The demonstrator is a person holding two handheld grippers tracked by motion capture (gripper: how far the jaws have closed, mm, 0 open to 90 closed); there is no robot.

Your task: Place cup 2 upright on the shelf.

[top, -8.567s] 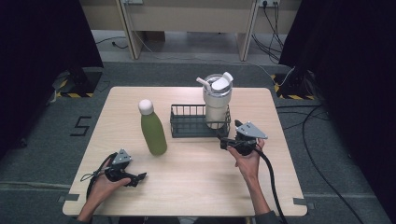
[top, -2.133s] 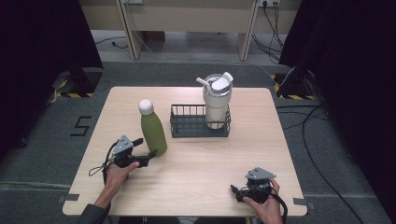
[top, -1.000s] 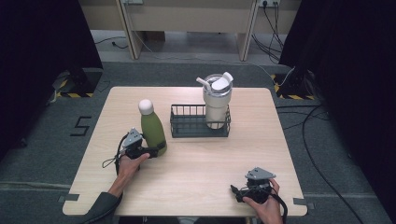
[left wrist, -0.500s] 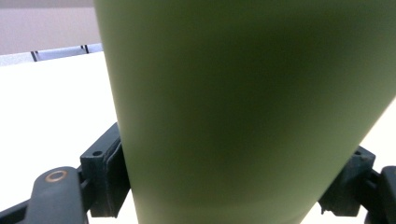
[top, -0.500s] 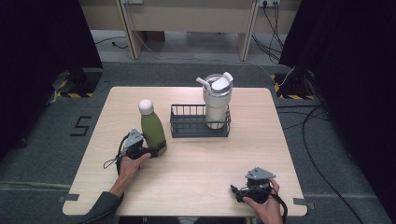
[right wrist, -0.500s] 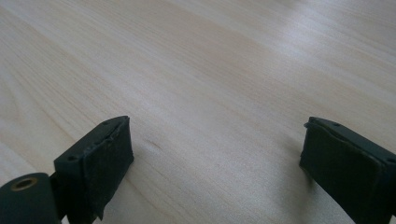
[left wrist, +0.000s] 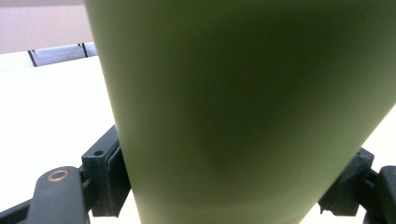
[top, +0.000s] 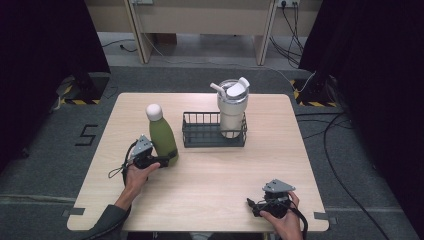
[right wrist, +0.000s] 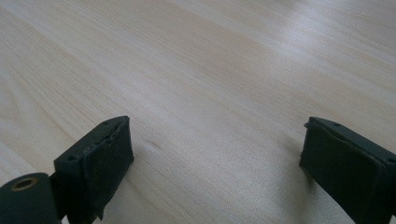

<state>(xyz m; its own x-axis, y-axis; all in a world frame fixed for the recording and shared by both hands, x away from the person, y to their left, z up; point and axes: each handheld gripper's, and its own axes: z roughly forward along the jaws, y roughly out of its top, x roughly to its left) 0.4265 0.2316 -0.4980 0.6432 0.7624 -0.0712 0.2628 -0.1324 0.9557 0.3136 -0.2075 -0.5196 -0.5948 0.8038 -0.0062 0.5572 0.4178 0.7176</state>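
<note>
Work in hand: getting the green bottle (top: 163, 140) into a grip, most likely to carry it to the wire basket (top: 214, 140).
Green bottle: upright on the table (top: 210, 185), toward the left edge, just left of the wire basket and apart from it; white cap on top.
Left gripper (top: 161, 161): at the foot of the bottle, jaws spread to either side of its lower body; in the left gripper view the green wall (left wrist: 243, 112) runs between both pads, seemingly touching or nearly so. Squeezed tight or not: cannot tell.
Right gripper (top: 253, 206): resting near the front right corner of the table, jaws wide apart with bare wood between them, holding nothing.
Wire basket: mid-table, toward the far edge; left half free.
White tumbler (top: 232, 109): standing in the right end of the basket, lid and straw up.
Done, by the look of it: tumbler already placed; bottle reached and bracketed.
Left to do, as judged: firm the grip, lift, move right over the basket rim, set down beside the tumbler, let go.
Watch for: smooth round body, low grip, so a tall bottle apt to tip on lifting.
</note>
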